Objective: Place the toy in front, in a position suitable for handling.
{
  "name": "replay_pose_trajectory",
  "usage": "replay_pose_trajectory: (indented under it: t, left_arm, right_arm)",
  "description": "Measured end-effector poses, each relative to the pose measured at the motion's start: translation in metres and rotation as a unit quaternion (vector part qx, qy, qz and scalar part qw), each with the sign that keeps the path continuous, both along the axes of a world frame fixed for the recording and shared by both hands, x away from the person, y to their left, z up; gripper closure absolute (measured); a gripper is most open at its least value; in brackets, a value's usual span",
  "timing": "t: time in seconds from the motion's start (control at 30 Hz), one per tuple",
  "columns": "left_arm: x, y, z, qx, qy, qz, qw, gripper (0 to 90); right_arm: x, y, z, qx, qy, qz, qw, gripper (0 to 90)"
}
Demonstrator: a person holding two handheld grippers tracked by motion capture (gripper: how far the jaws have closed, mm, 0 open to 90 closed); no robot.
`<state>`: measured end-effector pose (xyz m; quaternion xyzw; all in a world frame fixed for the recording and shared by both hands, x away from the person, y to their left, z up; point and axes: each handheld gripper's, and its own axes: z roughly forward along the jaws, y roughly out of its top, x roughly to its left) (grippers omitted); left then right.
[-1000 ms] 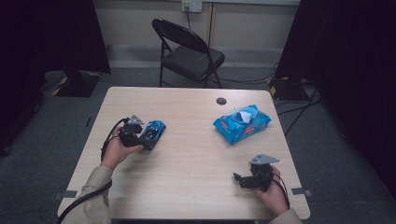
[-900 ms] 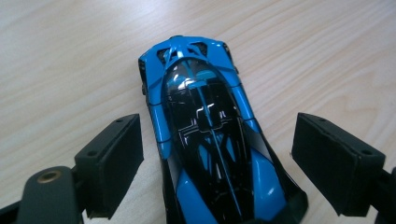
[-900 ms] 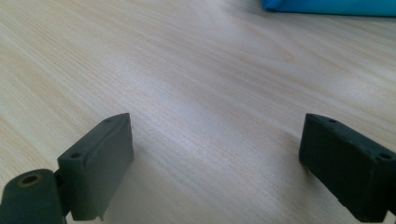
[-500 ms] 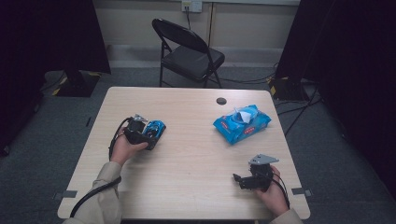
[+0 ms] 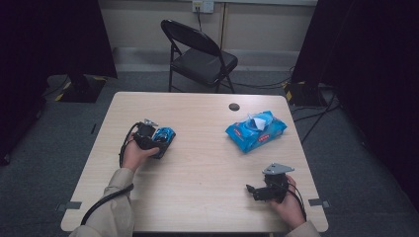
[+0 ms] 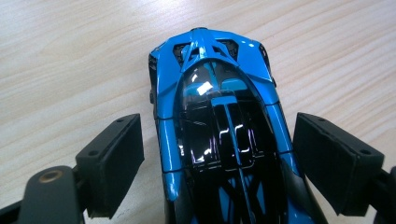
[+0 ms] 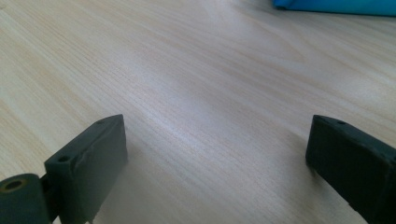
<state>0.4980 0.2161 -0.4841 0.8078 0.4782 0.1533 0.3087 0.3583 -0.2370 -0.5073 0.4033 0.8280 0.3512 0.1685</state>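
A blue and black toy car [image 5: 167,134] stands on the left half of the wooden table [image 5: 197,197]. My left gripper [image 5: 157,140] is open, with one jaw on each side of the car. In the left gripper view the car [image 6: 215,93] lies lengthwise between the jaws of the left gripper [image 6: 217,154], and a small gap shows on both sides. My right gripper [image 5: 254,190] rests low near the table's front right corner. It is open, and in the right gripper view the right gripper [image 7: 215,140] has bare wood between its jaws.
A blue pack of wipes [image 5: 256,129] lies at the back right of the table, and its edge [image 7: 336,5] shows in the right gripper view. A small black round disc [image 5: 234,106] sits near the far edge. A black folding chair [image 5: 200,54] stands behind the table.
My left gripper has moved right and forward onto the toy car, so its jaws now straddle it. The right gripper has barely moved.
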Motion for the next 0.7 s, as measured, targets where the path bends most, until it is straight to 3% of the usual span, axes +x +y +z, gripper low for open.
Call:
replay_pose_trajectory:
  t: [0.27,0.33,0.7]
  left_arm:
    - [0.003,-0.005,0.0,0.004,-0.006,0.006,1.0,18.5]
    - [0.004,-0.008,-0.002,0.011,-0.003,0.012,0.9999,19.7]
    - [0.005,-0.011,-0.008,0.006,0.005,0.03,0.9995,23.9]
  right_arm:
    - [0.0,0.0,0.0,0.0,0.0,0.0,1.0,4.9]
    - [0.0,0.0,0.0,0.0,0.0,0.0,1.0,4.9]
    - [0.0,0.0,0.0,0.0,0.0,0.0,1.0,4.9]
